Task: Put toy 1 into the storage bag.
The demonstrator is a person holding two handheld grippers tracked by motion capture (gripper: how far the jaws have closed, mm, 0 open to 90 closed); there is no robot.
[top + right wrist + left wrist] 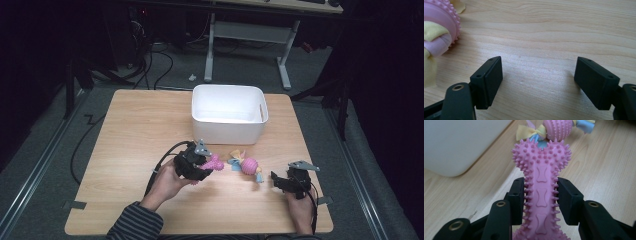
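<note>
**Left gripper clamped on spiked bone toy; right gripper idle and spread**

Table [135,130]: light wood, seen from the high view. White bin [229,113] stands at the far centre, its inside bare as far as visible.

Left gripper [202,169]: held in the person's left hand [167,182], sleeve striped. Jaws closed against the narrow shaft of a pink spiked bone toy [541,192]. In the left gripper view both black pads press the shaft's sides, the spikes squeezed between them; the bone's lobed end sticks out past the jaws. In the high view the bone projects from the gripper toward the right, near table centre in front of the bin. Cannot tell whether it rests on the wood or is lifted.

Pink ball toy [249,165]: knobbed, with yellow and blue cloth strips knotted through it. Lies on the table just beyond the bone's free end, between the two grippers. In the left gripper view it sits right behind the bone's lobes; contact cannot be judged.

Right gripper [280,181]: held in the right hand [301,207] near the table's front right. Jaws wide apart with bare wood between them. The ball toy lies at the left edge of the right gripper view, apart from the jaws.
</note>
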